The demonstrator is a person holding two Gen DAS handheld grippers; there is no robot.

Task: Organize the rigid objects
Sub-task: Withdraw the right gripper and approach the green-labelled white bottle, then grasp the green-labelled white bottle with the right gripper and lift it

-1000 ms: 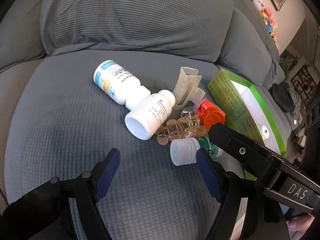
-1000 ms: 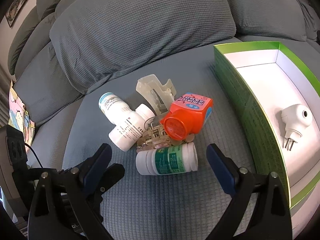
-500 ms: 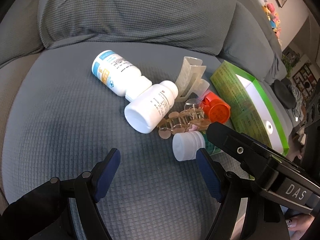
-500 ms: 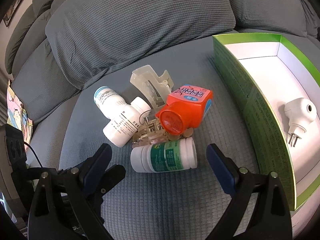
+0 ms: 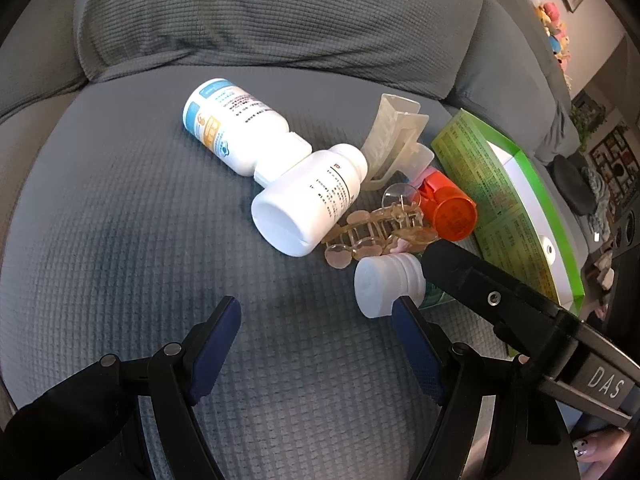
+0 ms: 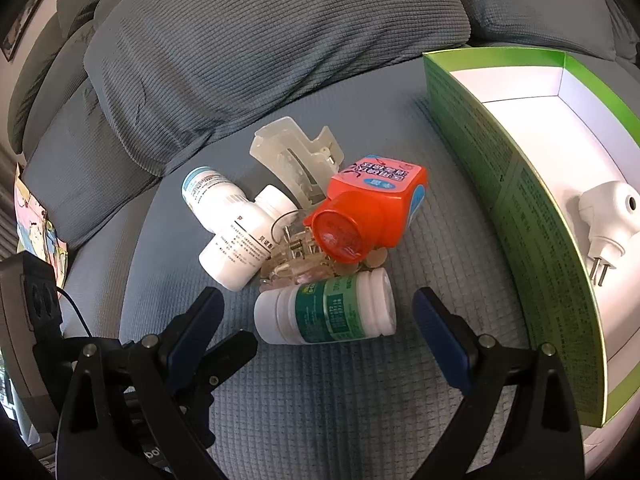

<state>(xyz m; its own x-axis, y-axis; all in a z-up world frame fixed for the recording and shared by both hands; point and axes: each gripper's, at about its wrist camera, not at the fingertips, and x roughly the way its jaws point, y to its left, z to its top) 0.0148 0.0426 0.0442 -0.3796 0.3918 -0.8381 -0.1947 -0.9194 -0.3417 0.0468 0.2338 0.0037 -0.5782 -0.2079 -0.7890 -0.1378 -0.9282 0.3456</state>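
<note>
Step in hand: the approach before a pick; nothing is lifted yet, and only the white plug lies in the green box.
Right gripper: jaws spread wide and empty, framing the green-label bottle without touching it.
Left gripper: jaws apart, gripping nothing, over bare sofa seat just short of the pile.
Pile: middle of the seat cushion, below the back cushion.
Green-label bottle: on its side at the near edge of the pile, its cap end toward the left gripper.
Behind it: amber hair clip, orange bottle, two white bottles lying crossed, clear plastic clip.
Box: toward the seat's right edge, open side up (mostly bare inside).
Next move, as I judge it: lower the right jaws around the bottle's body, close across its width, then carry it to the box.
Care: the hair clip touches the bottle and may drag along.
</note>
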